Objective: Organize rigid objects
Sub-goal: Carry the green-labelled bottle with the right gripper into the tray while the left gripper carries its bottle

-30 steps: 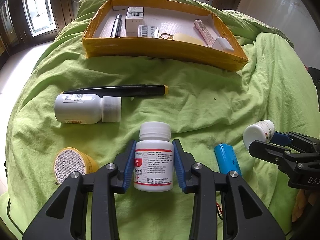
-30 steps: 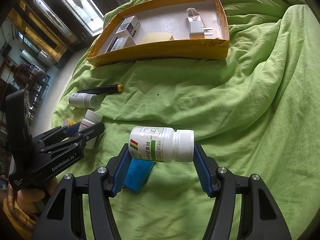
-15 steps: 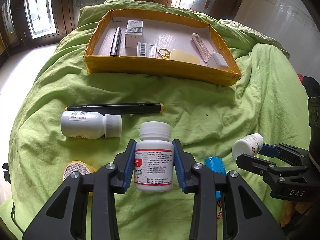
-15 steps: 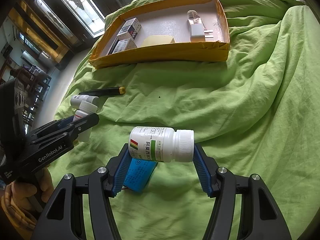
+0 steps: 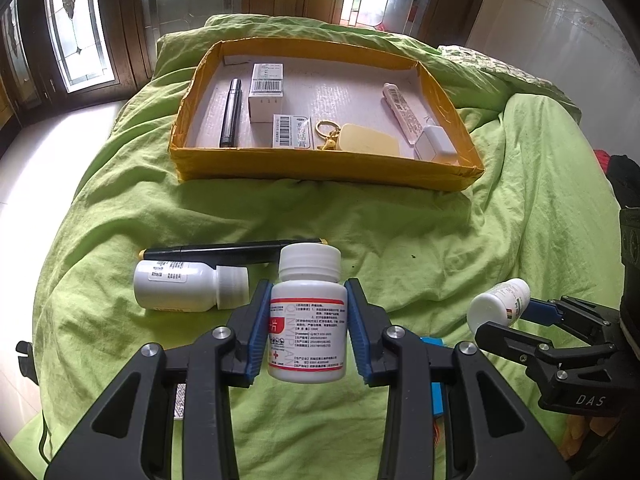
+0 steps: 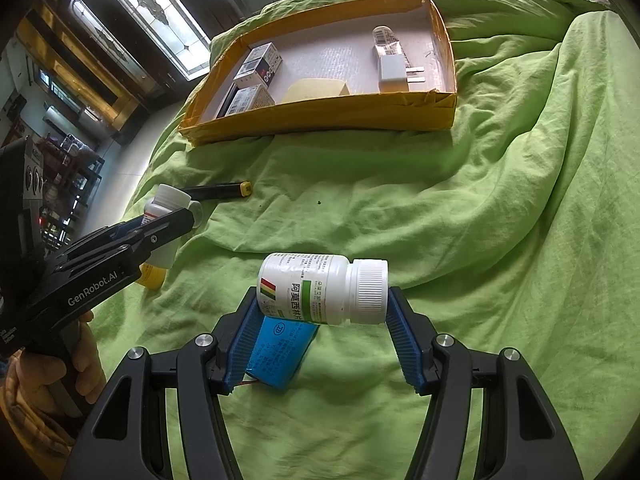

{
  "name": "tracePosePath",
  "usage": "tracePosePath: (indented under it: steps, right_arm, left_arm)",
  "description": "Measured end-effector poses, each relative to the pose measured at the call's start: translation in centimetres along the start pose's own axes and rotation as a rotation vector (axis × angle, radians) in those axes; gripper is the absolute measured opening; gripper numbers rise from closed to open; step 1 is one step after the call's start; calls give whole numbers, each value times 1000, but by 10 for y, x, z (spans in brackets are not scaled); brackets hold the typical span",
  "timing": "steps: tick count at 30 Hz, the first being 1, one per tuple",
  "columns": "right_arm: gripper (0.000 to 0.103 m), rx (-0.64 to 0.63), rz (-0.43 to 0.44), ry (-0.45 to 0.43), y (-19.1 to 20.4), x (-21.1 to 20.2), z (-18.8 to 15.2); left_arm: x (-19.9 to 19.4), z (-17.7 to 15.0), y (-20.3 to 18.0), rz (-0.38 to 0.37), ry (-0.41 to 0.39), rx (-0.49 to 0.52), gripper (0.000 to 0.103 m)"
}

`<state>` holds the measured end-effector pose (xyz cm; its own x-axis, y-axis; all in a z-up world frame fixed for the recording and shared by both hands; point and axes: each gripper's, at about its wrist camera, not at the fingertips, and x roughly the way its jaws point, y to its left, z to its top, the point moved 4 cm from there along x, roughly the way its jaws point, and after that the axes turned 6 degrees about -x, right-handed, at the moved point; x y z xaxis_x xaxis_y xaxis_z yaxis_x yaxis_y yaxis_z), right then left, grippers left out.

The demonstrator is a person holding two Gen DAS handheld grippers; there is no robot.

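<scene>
My left gripper (image 5: 307, 330) is shut on an upright white bottle with a red label (image 5: 307, 320), held above the green cover. My right gripper (image 6: 322, 312) is shut on a white bottle with a green label (image 6: 320, 294), held sideways, cap to the right; it also shows in the left wrist view (image 5: 498, 304). The yellow cardboard tray (image 5: 320, 168) lies ahead with boxes, a pen, a key ring, a tube and a charger inside. Another white bottle (image 5: 188, 290) and a black marker (image 5: 224, 251) lie on the cover.
A blue battery pack (image 6: 280, 350) lies under the right gripper. A yellow round tin (image 6: 151, 276) lies behind the left gripper (image 6: 160, 226). The green cover (image 6: 500, 200) is rumpled, with a raised fold at the right. Windows and dark wood doors stand behind the bed.
Both grippers have risen with their bottles. The tray now sits lower and more fully in the left view. The left gripper has moved up in the right view.
</scene>
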<state>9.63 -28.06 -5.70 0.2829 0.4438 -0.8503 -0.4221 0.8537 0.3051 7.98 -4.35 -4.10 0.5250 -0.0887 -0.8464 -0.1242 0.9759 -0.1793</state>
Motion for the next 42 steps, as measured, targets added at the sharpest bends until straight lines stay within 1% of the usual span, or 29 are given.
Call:
tracePosePath:
  steps: [8,12,17,23,27,30,34,38,42]
  right_arm:
    - [56,11,10,-33,-3,-14,20]
    - [56,-9,-3,-43,-4,-20,36]
    - [56,-39,-29,-50,-7,-19,66]
    - [56,-53,-46,-73,-20,-11,112]
    - [56,-34,-31,-99,-31,-1,141]
    - [56,-26,-40,-121,-39,9,158]
    - [56,-41,-39,-127,-44,24,169]
    - [56,-77,-43,-117,-40,36,176]
    - [56,-93,-44,-104,-37,49,183]
  left_arm:
    - [0,18,-4,1,-17,18,34]
    - [2,31,-6,-3,-24,29,34]
    - [5,55,-8,-28,-33,16,34]
    - [13,94,-17,-56,-44,4,34]
    - [27,117,-20,-74,-39,-20,34]
    - [38,131,-20,-86,-36,-31,34]
    - [60,147,-20,-92,-21,-44,34]
    - [84,163,-21,-107,0,-77,34]
    - [104,174,-23,-98,14,-80,34]
